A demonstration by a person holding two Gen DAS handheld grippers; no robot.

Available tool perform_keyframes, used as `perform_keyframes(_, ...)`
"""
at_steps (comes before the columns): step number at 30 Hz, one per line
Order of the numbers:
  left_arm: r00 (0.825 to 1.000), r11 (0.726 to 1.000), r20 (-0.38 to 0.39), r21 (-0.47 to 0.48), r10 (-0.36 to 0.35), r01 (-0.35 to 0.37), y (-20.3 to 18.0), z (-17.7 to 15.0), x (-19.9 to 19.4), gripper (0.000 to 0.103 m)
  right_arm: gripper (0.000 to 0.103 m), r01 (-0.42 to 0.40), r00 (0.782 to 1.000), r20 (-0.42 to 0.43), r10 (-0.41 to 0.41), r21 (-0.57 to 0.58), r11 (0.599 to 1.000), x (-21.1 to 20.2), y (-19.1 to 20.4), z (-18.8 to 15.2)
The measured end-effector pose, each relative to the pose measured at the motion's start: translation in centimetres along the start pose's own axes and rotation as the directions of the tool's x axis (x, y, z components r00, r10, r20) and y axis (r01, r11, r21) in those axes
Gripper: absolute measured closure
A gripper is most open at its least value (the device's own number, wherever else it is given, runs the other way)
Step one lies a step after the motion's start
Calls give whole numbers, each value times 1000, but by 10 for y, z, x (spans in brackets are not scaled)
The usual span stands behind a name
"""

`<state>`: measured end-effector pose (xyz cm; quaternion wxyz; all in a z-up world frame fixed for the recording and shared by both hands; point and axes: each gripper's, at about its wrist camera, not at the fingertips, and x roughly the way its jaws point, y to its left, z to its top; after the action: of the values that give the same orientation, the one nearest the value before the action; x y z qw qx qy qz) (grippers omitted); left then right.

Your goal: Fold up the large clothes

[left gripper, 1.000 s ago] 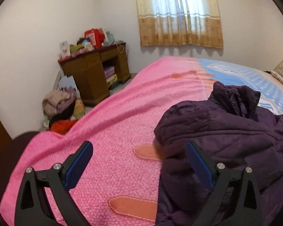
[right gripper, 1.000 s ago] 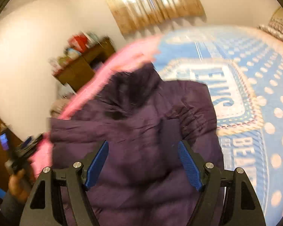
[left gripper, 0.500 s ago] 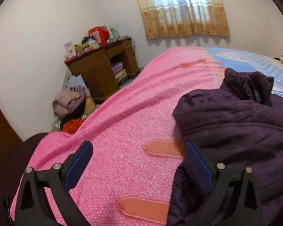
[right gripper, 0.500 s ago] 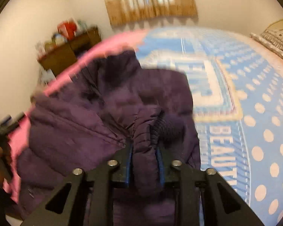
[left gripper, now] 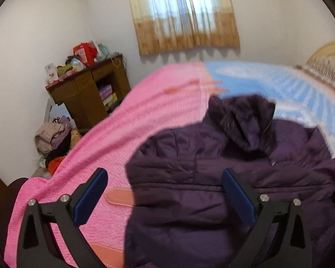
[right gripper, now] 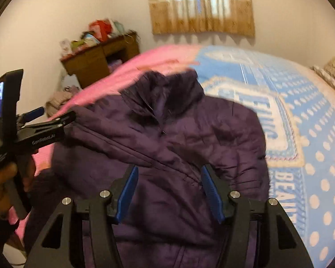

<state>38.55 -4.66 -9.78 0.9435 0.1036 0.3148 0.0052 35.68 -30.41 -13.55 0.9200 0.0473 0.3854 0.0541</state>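
Note:
A dark purple padded jacket lies on the bed, collar toward the window; it fills the middle of the right wrist view. My left gripper is open over the jacket's left edge and holds nothing; from the right wrist view it shows at the left, by the jacket's left shoulder. My right gripper is open just above the jacket's front and holds nothing.
The bed has a pink blanket on the left and a blue dotted blanket on the right. A wooden desk with clutter stands by the wall. A heap of clothes lies on the floor. A pillow lies far right.
My right gripper was shut on a purple sleeve half a second ago; it has let go and stands open. My left gripper has moved right, over the jacket's edge.

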Motion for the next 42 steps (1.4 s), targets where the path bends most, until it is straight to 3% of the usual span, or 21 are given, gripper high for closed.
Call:
perform_keyframes(2, 999, 1000, -49, 10, 5, -5, -6, -8, 21, 0, 45, 5, 999, -44, -4, 24, 1000, 24, -10, -7)
perform_keyframes(9, 977, 998, -212, 46, -33, 43, -17, -25, 63, 0, 45, 27, 997, -74, -30, -40, 999, 42, -8, -21)
perform_keyframes(15, 962, 997, -272, 77, 1, 21, -26, -33, 77, 0, 45, 63, 994, -88, -69, -79, 995, 54, -1, -30)
perform_keyframes(31, 960, 997, -279, 83, 27, -4, -33, -33, 77, 0, 44, 118, 985, -111, -135, -142, 983, 65, 10, -30)
perform_keyframes(42, 960, 997, -280, 75, 23, -2, -33, -34, 76, 0, 43, 105, 987, -110, -120, -130, 986, 66, 8, -30)
